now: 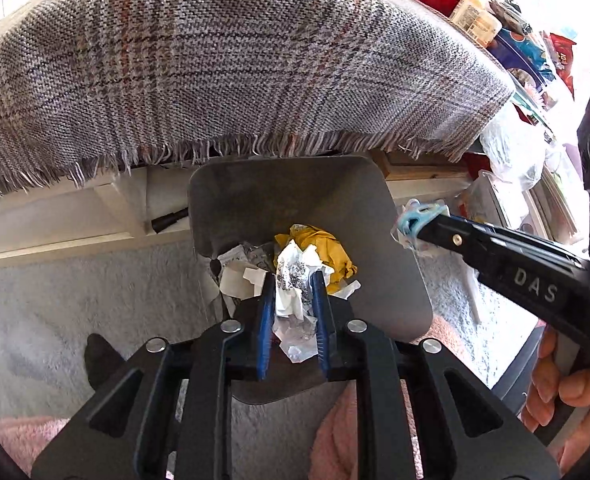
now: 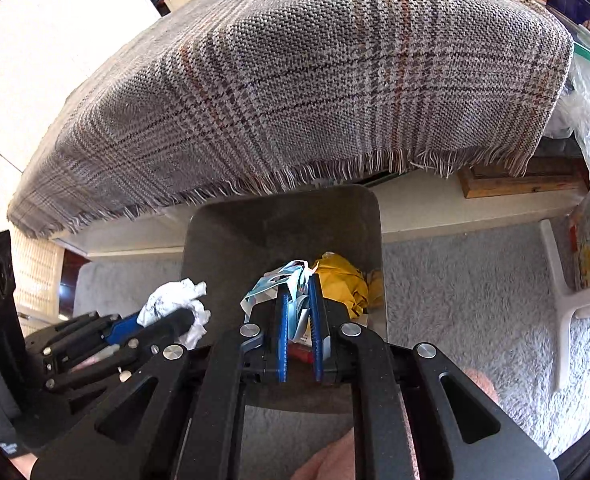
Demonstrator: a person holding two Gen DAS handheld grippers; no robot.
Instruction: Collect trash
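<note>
Landmark: the grey trash bin [image 1: 295, 200], open at the top, standing on a pale shaggy carpet [image 1: 75, 300]; all places below are given from this bin.

Left gripper [image 1: 293, 300]: it is over the mouth of the bin, on the near side. Its jaws with blue pads are closed on a crumpled white wrapper [image 1: 295, 284] with dark print, which sticks out in front of the fingertips and also hangs behind them. In the right wrist view the same gripper [image 2: 167, 320] comes in from the left of the bin with the wrapper [image 2: 175, 304] at its tip.

Right gripper [image 2: 298, 300]: it is also over the mouth of the bin. Its jaws pinch a pale blue and white plastic scrap [image 2: 279, 284], part of it folded between the pads. In the left wrist view this gripper [image 1: 419, 228] reaches the right rim of the bin, with the scrap [image 1: 415, 220] at its tip.

Inside the bin: a crumpled yellow paper [image 1: 327, 248] lies at the bottom, to the far right, and some white paper pieces [image 1: 239, 276] lie left of it.

Behind the bin: a grey plaid cloth [image 1: 235, 60] with a fringe hangs over white furniture; the fringe ends just above the far rim.

Right of the bin: a white plastic leg [image 2: 563, 292] stands on the carpet, well apart.
</note>
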